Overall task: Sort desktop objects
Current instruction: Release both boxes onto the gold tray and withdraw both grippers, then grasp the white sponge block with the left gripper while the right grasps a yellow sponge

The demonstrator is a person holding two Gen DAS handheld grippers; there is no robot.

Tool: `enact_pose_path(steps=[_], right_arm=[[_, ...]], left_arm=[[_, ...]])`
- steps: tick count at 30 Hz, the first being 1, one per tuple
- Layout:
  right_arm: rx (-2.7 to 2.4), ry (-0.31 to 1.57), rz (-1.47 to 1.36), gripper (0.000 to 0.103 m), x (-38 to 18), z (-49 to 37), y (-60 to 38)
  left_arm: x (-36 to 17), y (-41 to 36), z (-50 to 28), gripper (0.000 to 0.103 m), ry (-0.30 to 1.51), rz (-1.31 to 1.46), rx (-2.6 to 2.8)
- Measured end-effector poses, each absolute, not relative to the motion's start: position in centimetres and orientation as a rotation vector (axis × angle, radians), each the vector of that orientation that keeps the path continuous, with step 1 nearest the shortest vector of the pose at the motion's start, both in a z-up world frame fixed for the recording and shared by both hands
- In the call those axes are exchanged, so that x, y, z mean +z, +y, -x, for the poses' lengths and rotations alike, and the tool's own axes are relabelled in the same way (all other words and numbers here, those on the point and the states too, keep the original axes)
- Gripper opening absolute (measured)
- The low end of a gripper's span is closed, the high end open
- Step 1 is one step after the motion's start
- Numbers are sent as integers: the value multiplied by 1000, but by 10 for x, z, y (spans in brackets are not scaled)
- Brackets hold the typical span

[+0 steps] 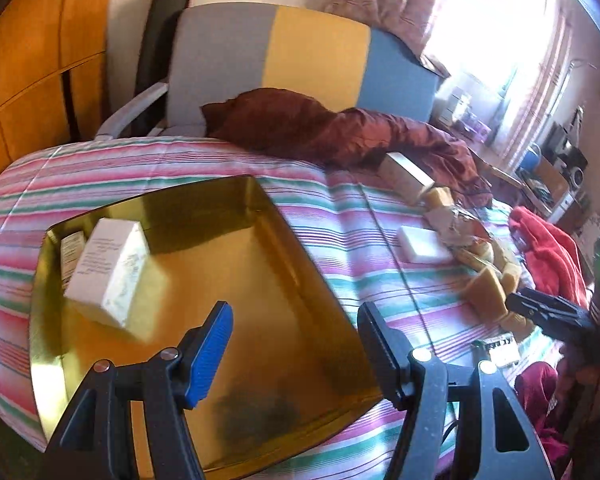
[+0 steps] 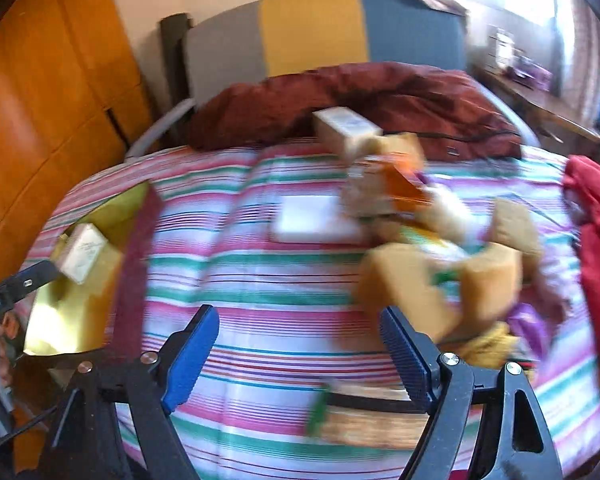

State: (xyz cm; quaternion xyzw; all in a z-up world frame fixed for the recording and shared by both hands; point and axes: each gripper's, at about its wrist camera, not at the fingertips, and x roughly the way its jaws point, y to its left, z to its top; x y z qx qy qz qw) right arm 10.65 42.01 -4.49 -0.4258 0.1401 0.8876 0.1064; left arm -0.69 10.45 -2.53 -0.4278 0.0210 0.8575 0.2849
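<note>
A gold tray [image 1: 260,300] lies on the striped bedspread with a white carton [image 1: 108,268] in its far left corner. My left gripper [image 1: 296,356] hangs open over the tray's near half, with nothing between its blue pads. In the blurred right wrist view my right gripper [image 2: 298,360] is open above bare bedspread. Just right of it is a pile of yellow sponges [image 2: 412,280], a flat white block [image 2: 312,220] and a tan box [image 2: 344,128]. A flat brown pad with a green edge [image 2: 372,420] lies under its right finger, not gripped.
A dark red quilt [image 2: 340,96] is bunched at the bed's far side before a grey, yellow and blue headboard [image 1: 312,52]. Red cloth [image 2: 596,216] lies at the right edge. An orange wardrobe [image 1: 40,60] stands to the left.
</note>
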Motion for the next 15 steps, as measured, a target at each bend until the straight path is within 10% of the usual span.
enact_pose_path(steps=[15], right_arm=[[2517, 399, 1369, 82, -90, -93, 481]], left_arm=[[-27, 197, 1, 74, 277, 1113, 2109]])
